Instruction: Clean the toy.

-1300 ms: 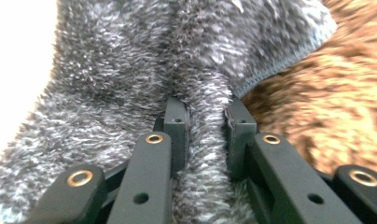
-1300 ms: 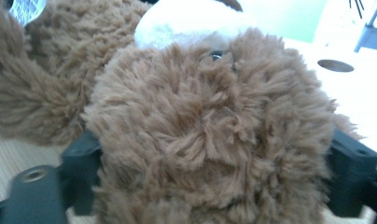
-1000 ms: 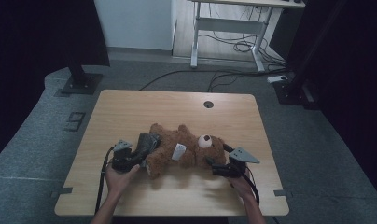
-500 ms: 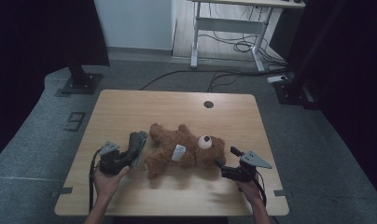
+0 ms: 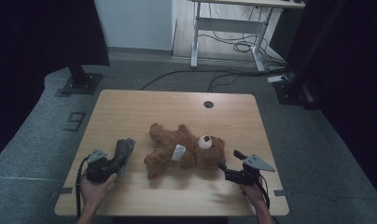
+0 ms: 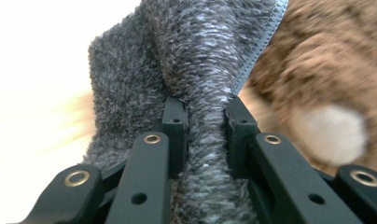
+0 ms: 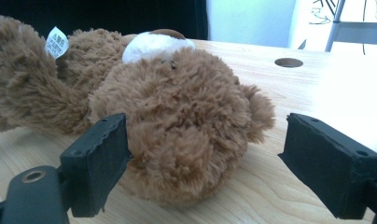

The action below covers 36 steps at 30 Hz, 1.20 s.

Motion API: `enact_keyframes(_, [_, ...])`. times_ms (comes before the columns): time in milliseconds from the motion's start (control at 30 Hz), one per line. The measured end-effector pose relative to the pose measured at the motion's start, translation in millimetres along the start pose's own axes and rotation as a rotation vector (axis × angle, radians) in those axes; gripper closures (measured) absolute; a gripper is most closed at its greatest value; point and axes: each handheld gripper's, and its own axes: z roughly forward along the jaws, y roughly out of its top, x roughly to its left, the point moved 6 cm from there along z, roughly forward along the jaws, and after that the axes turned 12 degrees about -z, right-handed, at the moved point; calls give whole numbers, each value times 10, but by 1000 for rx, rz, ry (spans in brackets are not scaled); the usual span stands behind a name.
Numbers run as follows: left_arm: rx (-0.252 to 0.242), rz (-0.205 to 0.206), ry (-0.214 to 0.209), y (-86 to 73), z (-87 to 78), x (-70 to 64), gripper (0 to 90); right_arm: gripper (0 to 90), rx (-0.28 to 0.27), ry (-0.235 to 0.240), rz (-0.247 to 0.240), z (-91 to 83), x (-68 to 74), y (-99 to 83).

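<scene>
Left gripper (image 6: 200,119): jaws pinched tight on a fold of grey fuzzy fleece cloth (image 6: 196,60) with a pale stitched hem, the fabric bunched between the pads and spilling up past them. From above the same grey cloth (image 5: 122,151) sits on the light wooden table (image 5: 144,107), just left of the bear and apart from it.

Right gripper (image 7: 205,163): jaws spread wide, nothing held, aimed at the head of the brown plush teddy bear (image 7: 177,116). The left pad is close against the fur or just touching, can't tell which; the right pad stands well clear of the ear. In the high view the right gripper (image 5: 228,163) sits just beside the bear's head (image 5: 210,151).

Bear lies on its back mid-table, white muzzle up, white label (image 5: 178,152) on its belly.

Risks, as I judge them: the cloth grip is on one thin fold, so a quick pull could let the fleece slip out or drag unevenly. If the right jaws close here they'd catch only the soft side of the head, and plush compresses, so the bear could squirm free or roll. Dragging cloth across could also shove the bear toward the table's near edge.
</scene>
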Motion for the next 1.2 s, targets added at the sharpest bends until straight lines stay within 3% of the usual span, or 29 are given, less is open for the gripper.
enact_keyframes(167, [39, -5, 50, -121, -43, 185, 725, 142, 5, -2, 5, 4, -3, -21])
enact_keyframes(300, [57, -2, 61, -169, -46, 233, 721, 142, 14, 0, -2, 15, 6, -38])
enact_keyframes(400, [71, 13, 80, -198, -33, 258, 708, 142, 17, 3, -4, 19, 17, -54])
enact_keyframes(533, [97, 50, 138, -268, 22, 298, 666, 142, 26, 2, -3, 1, 12, -94])
enact_keyframes(767, [115, 70, 125, -278, 71, 257, 385, 142, 28, 4, -6, -11, 12, -102])
enact_keyframes(867, [99, 83, 113, -233, 43, 221, 267, 142, 27, 3, -6, -17, 11, -97])
enact_keyframes(900, [70, 99, 97, -166, -21, 181, 236, 142, 25, 3, -4, -22, 8, -94])
enact_keyframes(933, [70, 99, 97, -166, -21, 181, 216, 142, 25, 3, -4, -22, 8, -94])
enact_keyframes(967, [31, 106, 89, -90, -99, 148, 202, 142, 21, -1, -4, -32, -2, -89])
enact_keyframes(1033, [4, 109, 82, -25, -181, 124, 190, 142, 20, -2, -1, -44, -6, -90])
enact_keyframes(1200, [-21, 116, 55, 36, -314, 50, 183, 142, 20, -3, -1, -63, -7, -94])
